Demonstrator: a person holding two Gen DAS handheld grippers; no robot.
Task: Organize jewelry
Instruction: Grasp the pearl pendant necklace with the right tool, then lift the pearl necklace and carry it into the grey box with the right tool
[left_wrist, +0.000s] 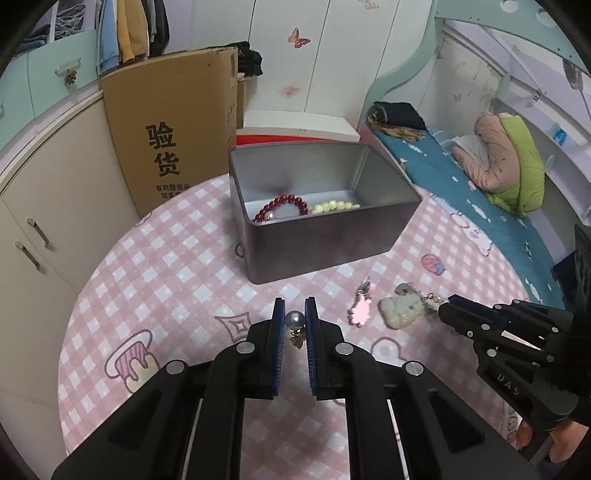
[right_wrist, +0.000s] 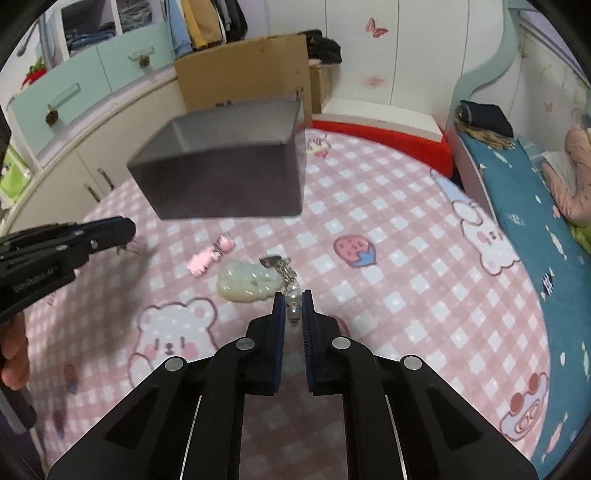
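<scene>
A grey metal box (left_wrist: 325, 236) stands on the pink checked cloth; it also shows in the right wrist view (right_wrist: 221, 177). Inside lie a red bead bracelet (left_wrist: 282, 206) and a pale yellow bead bracelet (left_wrist: 334, 206). My left gripper (left_wrist: 294, 317) is shut on a grey pearl earring (left_wrist: 294, 319) near the cloth. My right gripper (right_wrist: 293, 302) is shut on the pearl chain (right_wrist: 293, 295) of a pale jade pendant (right_wrist: 247, 282), which lies on the cloth (left_wrist: 400, 312). A pink charm (right_wrist: 203, 260) lies left of the pendant (left_wrist: 360, 314).
A tall cardboard box (left_wrist: 173, 125) stands behind the table at the left, beside cream cabinets (left_wrist: 48, 206). A bed with a teal sheet (left_wrist: 480, 206) runs along the right. A red and white box (left_wrist: 295, 129) sits behind the metal box.
</scene>
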